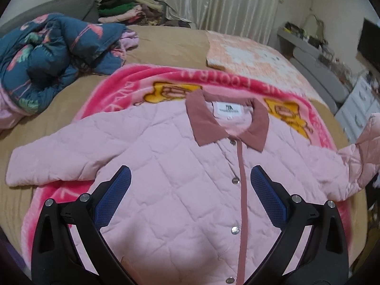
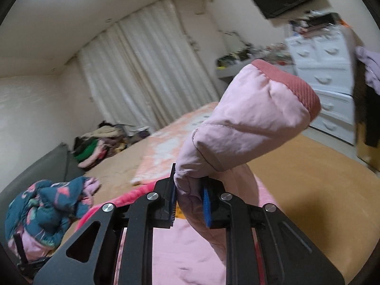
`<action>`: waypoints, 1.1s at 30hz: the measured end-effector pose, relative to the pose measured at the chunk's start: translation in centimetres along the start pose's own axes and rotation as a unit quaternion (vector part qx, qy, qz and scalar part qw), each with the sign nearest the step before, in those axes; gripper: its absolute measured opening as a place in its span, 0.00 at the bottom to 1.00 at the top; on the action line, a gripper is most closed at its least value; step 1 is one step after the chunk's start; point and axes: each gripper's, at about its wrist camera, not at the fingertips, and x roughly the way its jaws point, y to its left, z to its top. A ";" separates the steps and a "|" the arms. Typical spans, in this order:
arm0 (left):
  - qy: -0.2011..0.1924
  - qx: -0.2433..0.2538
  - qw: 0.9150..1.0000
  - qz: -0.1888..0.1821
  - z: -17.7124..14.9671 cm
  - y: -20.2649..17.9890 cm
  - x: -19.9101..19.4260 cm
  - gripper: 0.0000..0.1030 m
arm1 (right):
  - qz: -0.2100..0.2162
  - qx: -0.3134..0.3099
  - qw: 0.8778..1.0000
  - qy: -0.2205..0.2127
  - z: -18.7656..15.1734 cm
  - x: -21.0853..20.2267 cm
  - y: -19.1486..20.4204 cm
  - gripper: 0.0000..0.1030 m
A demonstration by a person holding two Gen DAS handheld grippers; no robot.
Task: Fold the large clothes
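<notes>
A pink quilted jacket (image 1: 171, 166) with a dusty-rose collar (image 1: 204, 123) lies face up, snapped shut, on a pink fleece blanket (image 1: 118, 83) on the bed. Its left sleeve (image 1: 47, 161) lies flat. My left gripper (image 1: 190, 185) is open and empty, hovering over the jacket's chest. My right gripper (image 2: 188, 199) is shut on the jacket's right sleeve (image 2: 237, 123) and holds it raised, the ribbed rose cuff (image 2: 296, 87) pointing up. The lifted sleeve also shows at the right edge of the left wrist view (image 1: 361, 149).
A crumpled teal floral quilt (image 1: 47, 54) lies at the bed's left. A pile of clothes (image 1: 133, 7) sits at the far end by the curtains. A peach patterned blanket (image 1: 249, 52) covers the far right. A white dresser (image 2: 325, 76) stands beside the bed.
</notes>
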 end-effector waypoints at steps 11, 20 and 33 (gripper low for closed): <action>-0.009 -0.052 0.998 -0.026 0.9 5.0 -0.8 0.92 | 0.073 -0.078 0.994 0.012 0.2 2.2 11.8 0.16; -0.019 -0.097 0.994 -0.034 0.4 9.9 0.0 0.92 | 0.106 -0.117 0.986 0.045 -4.0 4.8 18.5 0.16; -0.012 -0.148 0.986 -0.081 -1.2 13.4 2.3 0.92 | 0.136 -0.166 0.970 0.116 -14.3 9.4 25.5 0.16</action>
